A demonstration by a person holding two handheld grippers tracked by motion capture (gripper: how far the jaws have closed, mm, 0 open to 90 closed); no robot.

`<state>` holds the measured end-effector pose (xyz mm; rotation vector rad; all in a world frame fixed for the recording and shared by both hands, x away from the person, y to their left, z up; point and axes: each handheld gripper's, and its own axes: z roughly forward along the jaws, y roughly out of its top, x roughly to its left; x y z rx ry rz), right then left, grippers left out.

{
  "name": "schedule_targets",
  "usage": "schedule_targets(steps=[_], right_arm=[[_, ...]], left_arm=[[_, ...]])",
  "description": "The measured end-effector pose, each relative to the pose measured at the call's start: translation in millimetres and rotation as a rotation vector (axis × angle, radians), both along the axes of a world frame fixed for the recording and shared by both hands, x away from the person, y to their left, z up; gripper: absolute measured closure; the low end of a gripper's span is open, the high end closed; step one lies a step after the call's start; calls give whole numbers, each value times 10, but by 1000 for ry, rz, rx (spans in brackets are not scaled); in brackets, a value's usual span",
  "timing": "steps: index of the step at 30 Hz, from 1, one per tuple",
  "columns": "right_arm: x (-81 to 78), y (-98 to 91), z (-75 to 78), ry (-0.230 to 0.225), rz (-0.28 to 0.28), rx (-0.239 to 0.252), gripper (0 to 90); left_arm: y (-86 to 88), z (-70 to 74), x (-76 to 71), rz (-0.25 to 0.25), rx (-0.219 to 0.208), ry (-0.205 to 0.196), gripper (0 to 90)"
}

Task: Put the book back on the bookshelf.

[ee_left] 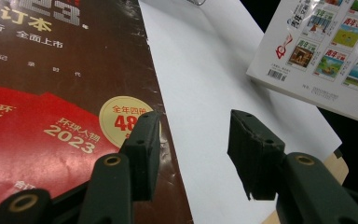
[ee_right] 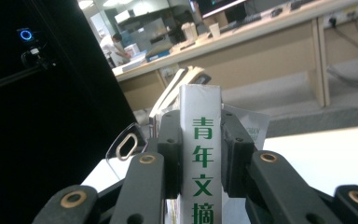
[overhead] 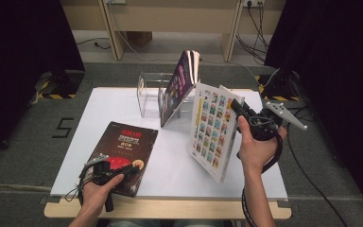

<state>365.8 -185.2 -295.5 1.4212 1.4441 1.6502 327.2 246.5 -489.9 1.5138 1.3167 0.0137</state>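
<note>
High view: white bound volume (overhead: pixel 211 131) lifted at 3 o'clock of the table (overhead: pixel 123 101), heading for the clear acrylic rack (overhead: pixel 147 94)

Right gripper (overhead: pixel 236 108) clamps the volume's spine; its long axis runs 11 to 5 o'clock, cover facing left. Left gripper (ee_left: pixel 193 154) hovers half-open and empty over the dark magazine (overhead: pixel 123 153) at 7 o'clock. Carry step, I judge; next it needs standing upright beside the purple magazine (overhead: pixel 179 85) leaning in the rack

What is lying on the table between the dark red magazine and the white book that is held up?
Nothing: between the dark red magazine and the white book, the high view shows bare white tabletop; the left gripper view shows the same.
</note>
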Motion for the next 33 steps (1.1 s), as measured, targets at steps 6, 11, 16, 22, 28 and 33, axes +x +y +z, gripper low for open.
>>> schedule_targets(steps=[6, 11, 16, 22, 28, 33], right_arm=[[26, 18, 15, -20, -36, -19, 741], [62, 41, 27, -25, -59, -21, 741], [97, 71, 34, -13, -79, 1, 741], [115, 45, 37, -5, -102, 19, 741], [100, -16, 32, -1, -117, 22, 741], [97, -20, 38, -14, -109, 8, 741]], left_arm=[[25, 3, 0, 2, 2, -3, 533], [11, 7, 0, 1, 0, -6, 533], [19, 10, -2, 1, 0, -10, 533], [36, 8, -2, 2, -1, -7, 533], [31, 9, -1, -1, -3, -6, 533], [11, -3, 2, -5, -5, -3, 533]])
